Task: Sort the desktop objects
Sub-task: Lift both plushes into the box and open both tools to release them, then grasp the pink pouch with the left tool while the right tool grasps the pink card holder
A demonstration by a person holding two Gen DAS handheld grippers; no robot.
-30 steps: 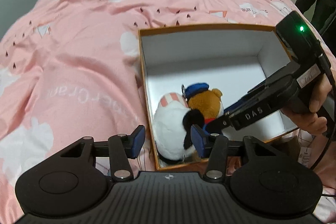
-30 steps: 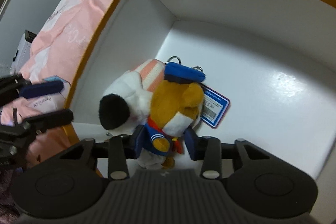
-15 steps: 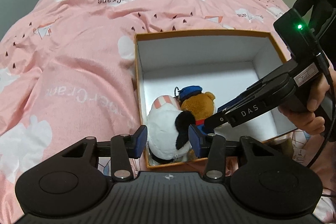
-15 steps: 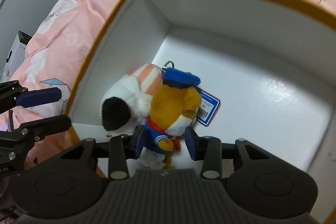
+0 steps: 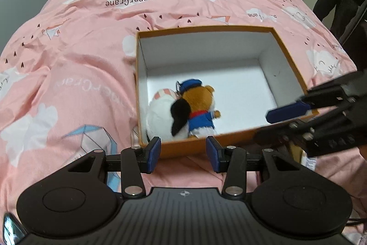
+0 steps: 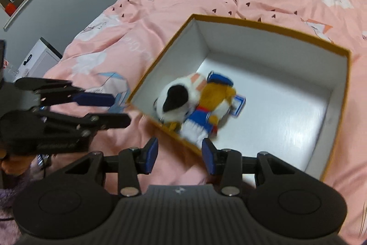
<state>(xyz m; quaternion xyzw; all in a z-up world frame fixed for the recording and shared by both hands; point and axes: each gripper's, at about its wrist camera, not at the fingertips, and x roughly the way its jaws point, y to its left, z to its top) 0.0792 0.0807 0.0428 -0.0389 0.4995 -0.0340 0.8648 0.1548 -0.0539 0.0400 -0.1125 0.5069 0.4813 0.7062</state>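
We see the brown plush bear in a blue sailor cap and jacket lying in the near left corner of the white-lined orange cardboard box, touching the white plush toy with a black ear. The box sits on the pink cloud-print duvet. Our left gripper and right gripper hover outside the near rim, jaws apart, holding nothing.

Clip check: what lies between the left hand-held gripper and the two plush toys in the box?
The box's orange near wall. In the left wrist view it stands between the open left hand-held gripper and the white plush and sailor bear.
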